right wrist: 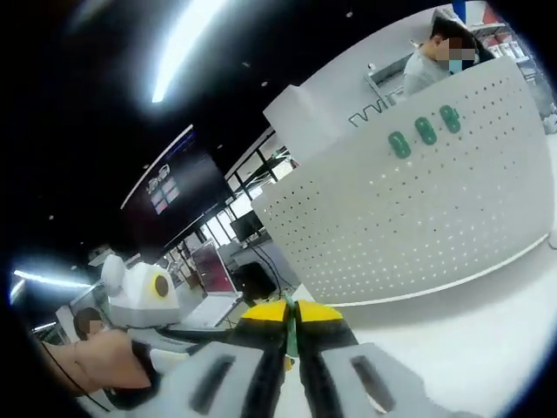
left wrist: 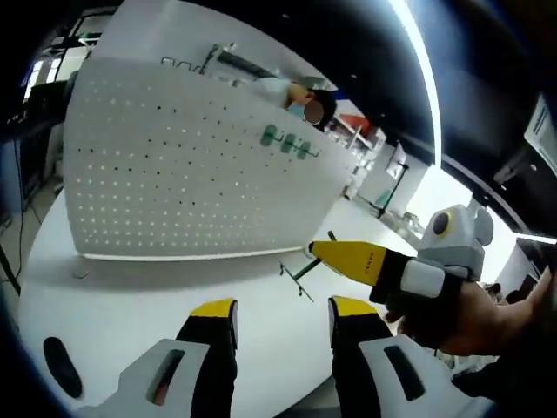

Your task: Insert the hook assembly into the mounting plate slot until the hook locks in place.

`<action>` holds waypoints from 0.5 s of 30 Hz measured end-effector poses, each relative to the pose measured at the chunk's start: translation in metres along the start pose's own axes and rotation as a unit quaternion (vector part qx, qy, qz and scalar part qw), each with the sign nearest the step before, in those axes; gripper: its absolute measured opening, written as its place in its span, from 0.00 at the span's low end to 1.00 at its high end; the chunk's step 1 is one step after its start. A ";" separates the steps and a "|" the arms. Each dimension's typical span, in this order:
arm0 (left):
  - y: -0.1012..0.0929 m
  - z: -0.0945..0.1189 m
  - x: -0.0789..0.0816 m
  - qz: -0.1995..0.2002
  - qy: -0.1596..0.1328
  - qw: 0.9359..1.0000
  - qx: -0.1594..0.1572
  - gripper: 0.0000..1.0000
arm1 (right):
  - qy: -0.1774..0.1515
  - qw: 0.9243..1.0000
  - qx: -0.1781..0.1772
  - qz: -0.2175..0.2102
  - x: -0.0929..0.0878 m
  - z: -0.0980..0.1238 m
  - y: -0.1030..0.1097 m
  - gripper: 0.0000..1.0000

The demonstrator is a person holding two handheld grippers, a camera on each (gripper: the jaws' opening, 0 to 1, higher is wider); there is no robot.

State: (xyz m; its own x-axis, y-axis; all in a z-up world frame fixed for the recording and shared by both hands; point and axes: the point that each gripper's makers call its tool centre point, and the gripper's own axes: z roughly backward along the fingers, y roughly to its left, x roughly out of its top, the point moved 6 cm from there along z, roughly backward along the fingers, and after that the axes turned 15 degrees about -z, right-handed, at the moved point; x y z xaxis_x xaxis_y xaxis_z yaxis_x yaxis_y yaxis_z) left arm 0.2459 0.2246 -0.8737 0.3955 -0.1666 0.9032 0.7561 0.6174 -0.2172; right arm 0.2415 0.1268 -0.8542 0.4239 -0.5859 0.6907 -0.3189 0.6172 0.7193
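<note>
In the left gripper view the left gripper (left wrist: 283,318) rises from the near edge with its yellow-tipped jaws well apart and nothing between them, held above the white table (left wrist: 130,287). Beyond it, to the right, the right gripper (left wrist: 324,250) reaches in, a person's hand (left wrist: 461,318) behind it, its jaws pressed together on the hook (left wrist: 300,272), a thin green wire piece hanging down from the tips just above the tabletop. The white pegboard plate (left wrist: 191,174) stands upright at the far side of the table (three green pegs (left wrist: 287,142) sit high on its right part), apart from the hook.

In the right gripper view the right gripper (right wrist: 291,312) has its jaws closed on the thin green hook (right wrist: 292,335), with the pegboard plate (right wrist: 418,209) ahead to the right and the left gripper (right wrist: 144,300) at the left.
</note>
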 end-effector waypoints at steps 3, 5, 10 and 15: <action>0.001 0.002 0.004 0.010 -0.013 1.000 -0.001 0.32 | -0.006 1.000 0.008 0.002 0.000 -0.001 0.008 0.00; 0.002 0.004 0.006 0.009 -0.021 1.000 0.003 0.26 | -0.010 1.000 0.014 0.010 -0.001 -0.002 0.014 0.00; -0.001 0.005 0.008 0.008 -0.024 1.000 -0.001 0.17 | -0.018 0.999 0.020 0.021 -0.002 -0.002 0.018 0.00; -0.003 0.006 0.010 0.028 -0.037 0.999 -0.006 0.09 | -0.021 0.999 0.024 0.026 -0.003 -0.004 0.021 0.00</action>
State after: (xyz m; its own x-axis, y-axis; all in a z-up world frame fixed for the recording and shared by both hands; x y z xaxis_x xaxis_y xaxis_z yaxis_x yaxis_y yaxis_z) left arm 0.2447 0.2259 -0.8619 0.3988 -0.0744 0.9140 0.7404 0.6141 -0.2731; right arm 0.2371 0.1436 -0.8410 0.3693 -0.5757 0.7295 -0.3799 0.6228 0.6839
